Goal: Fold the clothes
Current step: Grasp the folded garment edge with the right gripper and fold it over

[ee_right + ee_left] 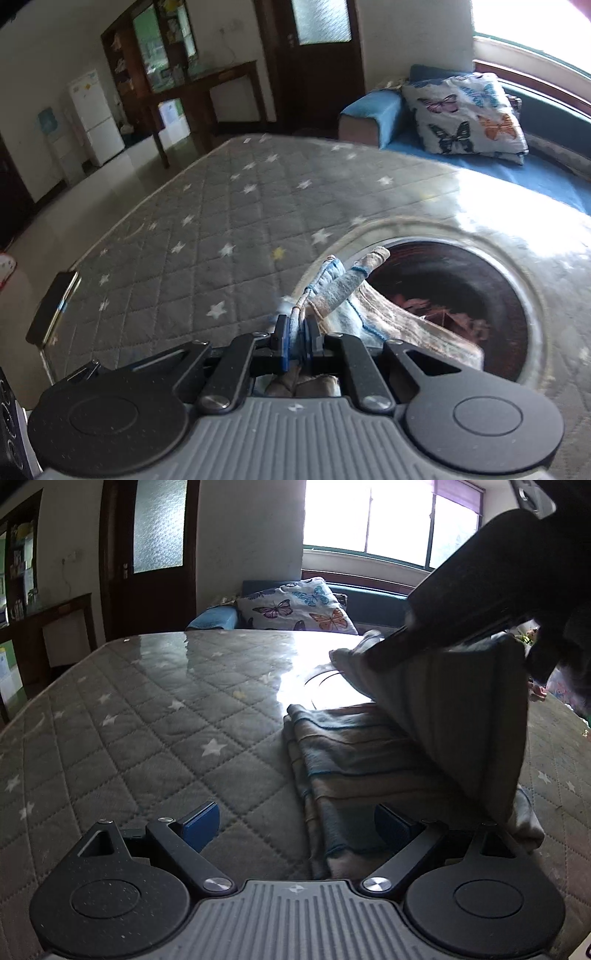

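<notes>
We're over the quilted, star-printed surface, which fills most of both views, with a round dark opening showing at the right of the right wrist view. Across the lower right of the left wrist view lies our striped garment, part flat, part lifted up toward the upper right of the frame. Behind, a butterfly pillow sits at the top centre. Our right gripper has its jaws clenched on a bunched fold of that garment. Our left gripper hovers low with jaws released, the cloth's edge lying between them.
</notes>
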`<move>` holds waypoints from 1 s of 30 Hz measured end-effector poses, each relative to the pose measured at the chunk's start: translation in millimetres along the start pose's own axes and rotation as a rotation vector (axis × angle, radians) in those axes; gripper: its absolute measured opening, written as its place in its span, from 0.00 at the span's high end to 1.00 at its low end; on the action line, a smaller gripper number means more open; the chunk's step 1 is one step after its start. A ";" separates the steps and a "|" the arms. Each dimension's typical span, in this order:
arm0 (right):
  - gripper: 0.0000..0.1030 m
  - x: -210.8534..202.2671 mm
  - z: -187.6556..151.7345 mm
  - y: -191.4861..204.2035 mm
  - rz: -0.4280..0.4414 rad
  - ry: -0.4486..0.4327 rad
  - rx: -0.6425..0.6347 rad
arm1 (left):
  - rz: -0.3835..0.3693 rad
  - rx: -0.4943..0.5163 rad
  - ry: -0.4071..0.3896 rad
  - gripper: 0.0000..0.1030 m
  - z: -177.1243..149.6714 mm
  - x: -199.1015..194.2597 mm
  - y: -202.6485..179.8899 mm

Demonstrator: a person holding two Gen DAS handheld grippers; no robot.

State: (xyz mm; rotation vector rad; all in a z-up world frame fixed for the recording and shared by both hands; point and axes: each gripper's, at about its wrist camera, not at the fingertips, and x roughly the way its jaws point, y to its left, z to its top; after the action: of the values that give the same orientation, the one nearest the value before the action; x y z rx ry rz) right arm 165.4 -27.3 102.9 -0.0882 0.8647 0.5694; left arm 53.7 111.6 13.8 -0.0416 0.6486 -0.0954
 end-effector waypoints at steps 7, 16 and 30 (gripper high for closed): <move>0.90 22.7 -8.7 21.5 0.071 0.038 -0.002 | 0.011 -0.022 0.011 0.10 -4.9 -1.7 5.6; 0.85 2.7 -21.0 12.1 0.016 0.016 -0.101 | 0.029 -0.037 -0.003 0.08 -6.7 -11.7 15.8; 0.85 11.8 -92.0 68.6 0.047 0.029 -0.413 | 0.186 -0.095 -0.070 0.07 16.7 -36.9 53.5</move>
State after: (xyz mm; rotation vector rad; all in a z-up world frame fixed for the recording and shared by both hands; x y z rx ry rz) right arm 72.7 8.7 44.3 -0.4533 0.7688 0.7862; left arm 38.6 168.7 45.5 -0.0758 0.5840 0.1159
